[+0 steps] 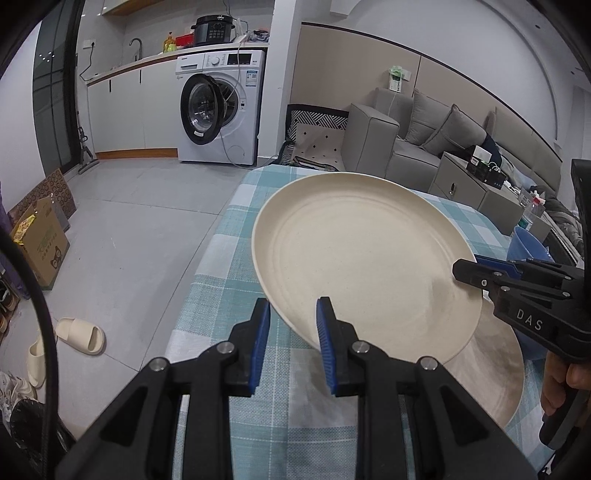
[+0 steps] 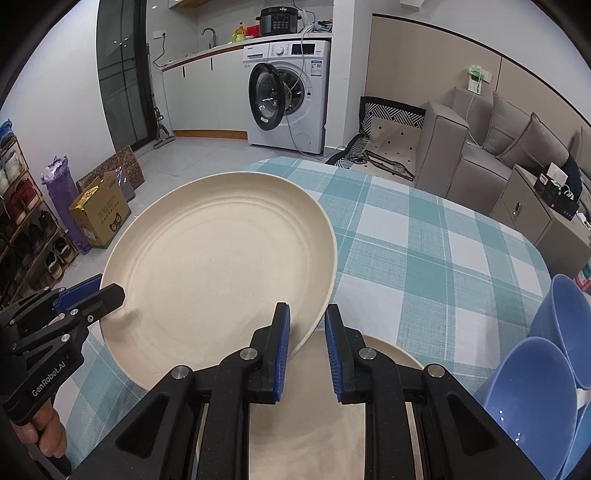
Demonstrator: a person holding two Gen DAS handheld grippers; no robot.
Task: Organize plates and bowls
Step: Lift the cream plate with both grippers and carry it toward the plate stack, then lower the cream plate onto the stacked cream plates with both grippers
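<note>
Both jaws clamp plate (image 1: 362,258) rim | tilted downward | plate lifted

The floor (image 1: 140,206) is pale grey tile. A white washing machine (image 1: 221,107) stands by the far wall with its round door open, next to white cupboards (image 1: 118,110) under a counter. A black cooker (image 1: 214,29) sits on top. A grey sofa (image 1: 424,140) with cushions is on the right. Two pale slippers (image 1: 70,339) lie on the floor near a cardboard box (image 1: 42,243). On the left stands what looks like a shoe rack (image 2: 26,221).
</note>
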